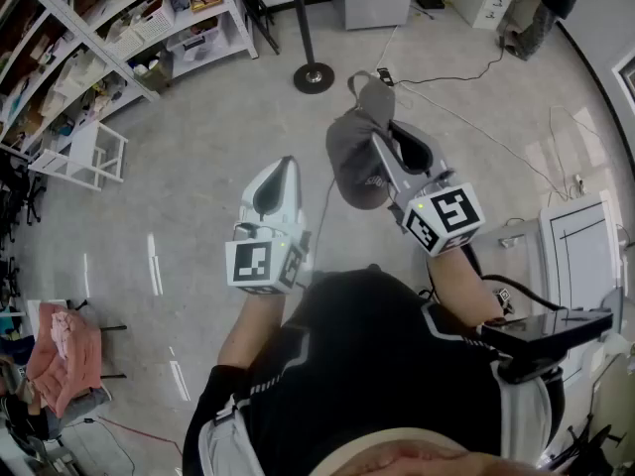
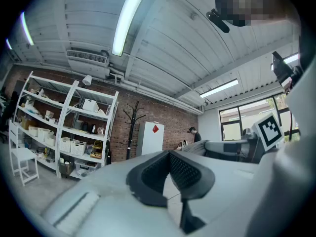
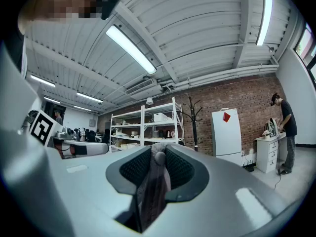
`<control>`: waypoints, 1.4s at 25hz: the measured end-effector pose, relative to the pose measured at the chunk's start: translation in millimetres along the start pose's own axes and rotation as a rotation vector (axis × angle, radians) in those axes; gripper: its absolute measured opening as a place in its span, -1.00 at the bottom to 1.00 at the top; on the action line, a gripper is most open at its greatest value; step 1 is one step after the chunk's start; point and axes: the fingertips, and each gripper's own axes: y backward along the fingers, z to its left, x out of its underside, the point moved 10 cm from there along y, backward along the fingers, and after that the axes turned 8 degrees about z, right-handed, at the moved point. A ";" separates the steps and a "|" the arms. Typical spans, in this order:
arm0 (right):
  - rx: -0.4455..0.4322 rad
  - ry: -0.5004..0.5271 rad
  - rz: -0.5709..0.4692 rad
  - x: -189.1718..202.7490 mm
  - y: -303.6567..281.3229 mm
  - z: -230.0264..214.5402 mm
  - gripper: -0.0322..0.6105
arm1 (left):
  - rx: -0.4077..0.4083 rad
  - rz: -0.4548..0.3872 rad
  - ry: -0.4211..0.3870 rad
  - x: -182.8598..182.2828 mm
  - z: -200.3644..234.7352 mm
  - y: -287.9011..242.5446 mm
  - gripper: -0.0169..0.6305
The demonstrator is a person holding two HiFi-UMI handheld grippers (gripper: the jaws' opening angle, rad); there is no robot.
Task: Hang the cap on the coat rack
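Observation:
A grey cap [image 1: 353, 159] hangs from my right gripper [image 1: 385, 127], held up in front of the person's chest. In the right gripper view a fold of the cap [image 3: 154, 194] is pinched between the dark pads, so the gripper [image 3: 159, 166] is shut on it. To its left, at about the same height, my left gripper [image 1: 274, 188] is shut, with nothing between its pads [image 2: 170, 168]. The black coat rack stands ahead on the floor, with its round base [image 1: 314, 76] and its pole rising past the view's top edge. Its hooked top [image 2: 132, 113] shows against the brick wall [image 3: 193, 111].
White shelving [image 1: 119, 28] full of boxes runs along the left. A white stool [image 1: 87, 157] stands beside it. A white cabinet [image 3: 227, 132] is against the brick wall, with a person [image 3: 284, 127] at a white drawer unit to its right. Cables [image 1: 466, 107] cross the floor.

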 end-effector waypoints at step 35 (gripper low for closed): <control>0.002 0.021 0.014 0.8 -33.1 64.5 -0.58 | 0.113 0.011 0.034 16.0 73.5 23.1 -0.70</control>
